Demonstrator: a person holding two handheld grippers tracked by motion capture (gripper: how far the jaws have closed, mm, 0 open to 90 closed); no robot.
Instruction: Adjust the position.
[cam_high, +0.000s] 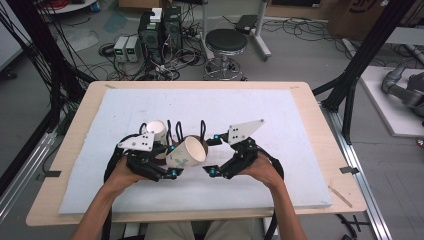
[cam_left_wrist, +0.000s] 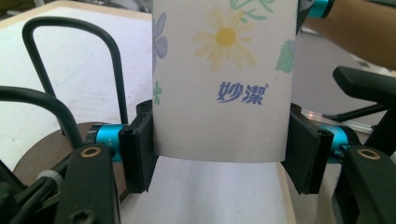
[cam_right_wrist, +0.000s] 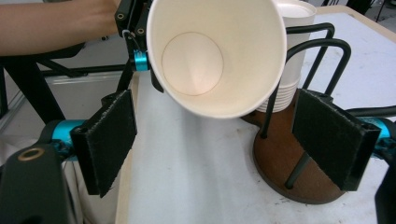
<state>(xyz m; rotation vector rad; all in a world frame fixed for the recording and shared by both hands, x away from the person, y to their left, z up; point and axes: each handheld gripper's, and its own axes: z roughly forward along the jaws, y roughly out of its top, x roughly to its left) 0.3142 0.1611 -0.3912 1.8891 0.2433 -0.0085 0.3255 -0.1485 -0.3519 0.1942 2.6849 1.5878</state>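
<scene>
Left hand-held gripper (cam_left_wrist: 219, 154) clamps the white flower-printed paper cup (cam_left_wrist: 224, 79) by its wall, held tipped at centre frame in the high view, above the desk (cam_high: 300, 150). We judge it light, thin and easily crushed, best pinched gently near the stiffer rim. Right hand-held gripper (cam_right_wrist: 224, 140) stands open beneath the cup's mouth.

Left gripper (cam_high: 167, 165) is clamped on the paper cup (cam_high: 186, 153), right gripper (cam_high: 212, 157) sits just right of the cup, jaws spread wide.

Stool (cam_high: 226, 42) and computers (cam_high: 161, 31) behind table (cam_high: 320, 150)
</scene>
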